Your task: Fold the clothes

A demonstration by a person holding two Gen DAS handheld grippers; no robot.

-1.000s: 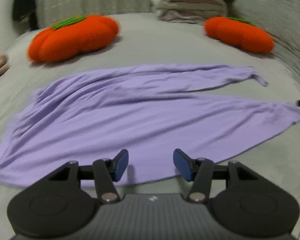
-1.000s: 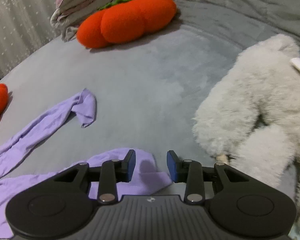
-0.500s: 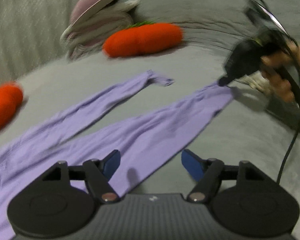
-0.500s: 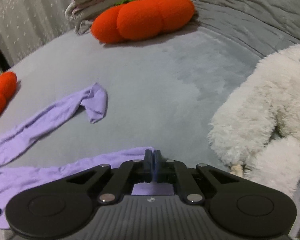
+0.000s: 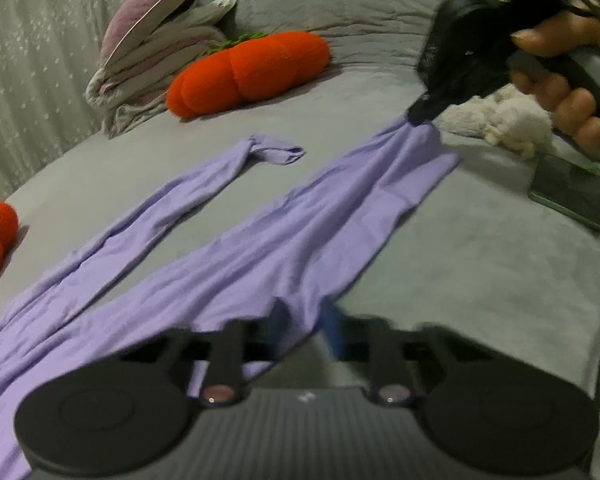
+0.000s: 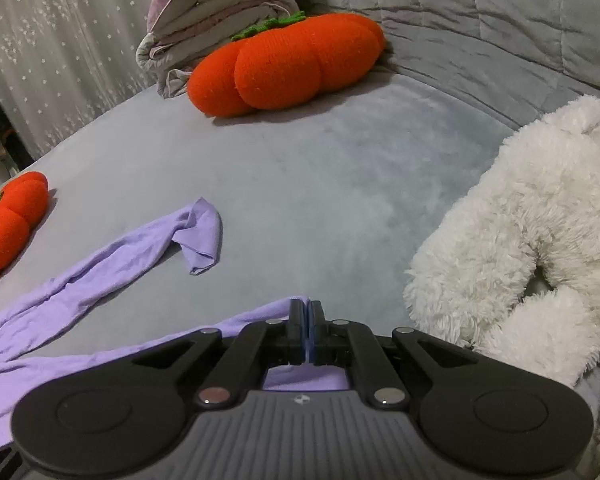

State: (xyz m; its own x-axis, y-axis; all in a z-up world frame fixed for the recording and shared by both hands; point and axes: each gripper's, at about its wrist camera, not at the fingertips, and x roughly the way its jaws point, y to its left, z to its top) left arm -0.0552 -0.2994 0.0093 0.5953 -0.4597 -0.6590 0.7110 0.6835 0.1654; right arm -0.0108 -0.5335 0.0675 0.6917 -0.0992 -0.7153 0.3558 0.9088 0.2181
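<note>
Lilac garment [image 5: 284,240] stretched between both tools, left [image 5: 302,328] and right [image 6: 305,334], each clamping it.

You will find no readable word, number or brand in either view, only a small pale emblem too tiny to make out on the ribbed grey body of the left tongs [image 5: 303,322] and the same unreadable mark on the right tongs [image 6: 305,330].

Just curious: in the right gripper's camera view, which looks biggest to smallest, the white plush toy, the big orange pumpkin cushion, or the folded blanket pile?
1. white plush toy, though nearness inflates it
2. orange pumpkin cushion
3. folded blanket pile
</note>
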